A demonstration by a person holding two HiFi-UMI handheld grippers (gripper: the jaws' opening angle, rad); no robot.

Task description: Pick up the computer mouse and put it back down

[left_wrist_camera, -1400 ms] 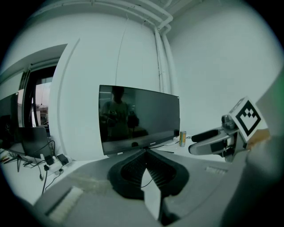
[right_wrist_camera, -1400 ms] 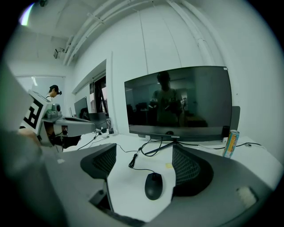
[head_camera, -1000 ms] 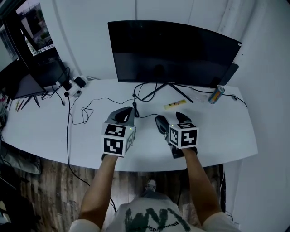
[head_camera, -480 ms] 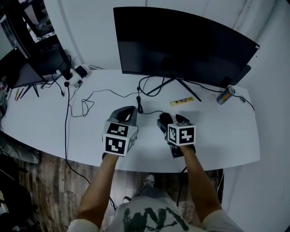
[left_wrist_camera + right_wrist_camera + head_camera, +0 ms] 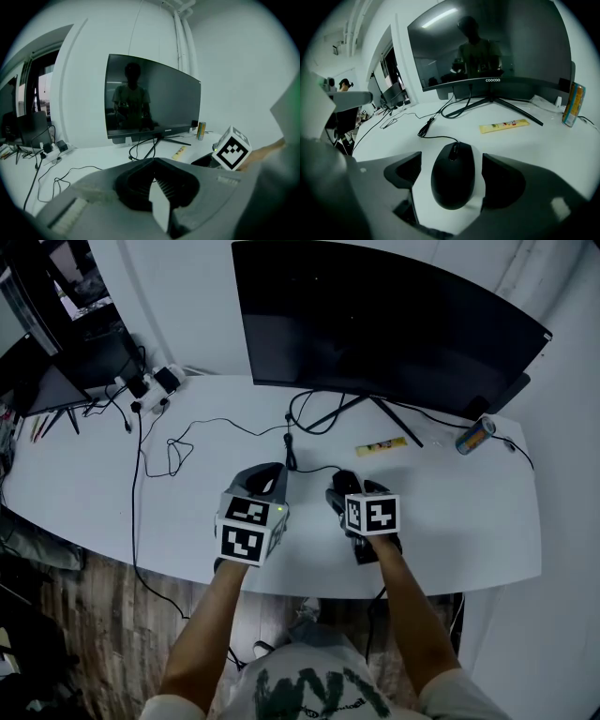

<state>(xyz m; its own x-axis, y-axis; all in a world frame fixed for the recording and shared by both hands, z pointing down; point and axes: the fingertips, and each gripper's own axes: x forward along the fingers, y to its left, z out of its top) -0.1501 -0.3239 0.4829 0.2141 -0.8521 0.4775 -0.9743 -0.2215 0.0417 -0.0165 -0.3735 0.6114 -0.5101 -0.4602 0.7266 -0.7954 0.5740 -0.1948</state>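
Two right gripper jaws stand wide apart around the computer mouse on the desk, not squeezing. Left gripper is closed, empty. A crooked squeeze could pop the mouse out.

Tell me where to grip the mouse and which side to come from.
Grip the mouse across its two long sides, at the widest part of its body, coming from its rear end, opposite the cable. It lies flat on the table, cable leading away in front, sides free. The right gripper straddles it so, jaws open, a gap each side.
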